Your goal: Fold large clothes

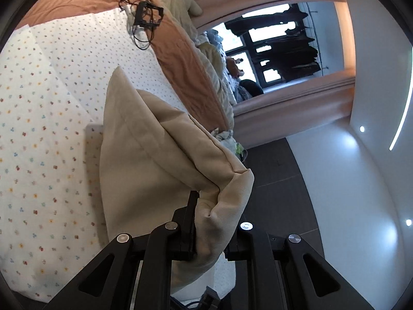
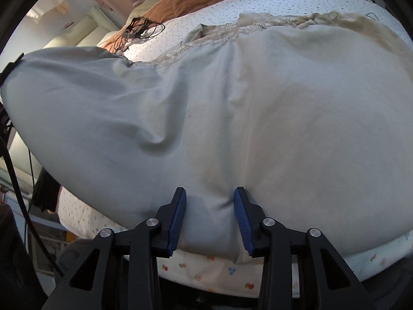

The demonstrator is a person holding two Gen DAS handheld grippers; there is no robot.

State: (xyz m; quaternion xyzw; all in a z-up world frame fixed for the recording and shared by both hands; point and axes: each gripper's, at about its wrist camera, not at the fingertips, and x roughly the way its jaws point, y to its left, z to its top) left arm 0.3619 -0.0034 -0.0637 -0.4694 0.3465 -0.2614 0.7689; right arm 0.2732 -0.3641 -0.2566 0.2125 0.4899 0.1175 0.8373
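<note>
Garment: a large beige dress (image 2: 258, 118) lies spread on the bed (image 2: 206, 273), over the flower-print sheet; its lace top end points toward the far side, and the near hem hangs close to the bed's edge.
Left tool: your left tool (image 1: 206, 222) is clamped on a bunched corner of the dress (image 1: 160, 155), and that corner is lifted clear of the sheet, with the cloth draping down from it.
Right tool: your right tool (image 2: 209, 219) sits at the near hem with its jaws partly apart; a pinch of cloth stands between the blue pads (image 2: 178, 217), but I cannot tell that they press on it yet.
Step in hand: I judge this as taking hold of the hem at two points, ready for the first fold.
Next move: close the right tool fully on the hem, then lift it level with the left so both corners travel together toward the lace end.
Watch for: the black cable tangle (image 2: 136, 32) on the far side of the bed; keep the fold short of it.
</note>
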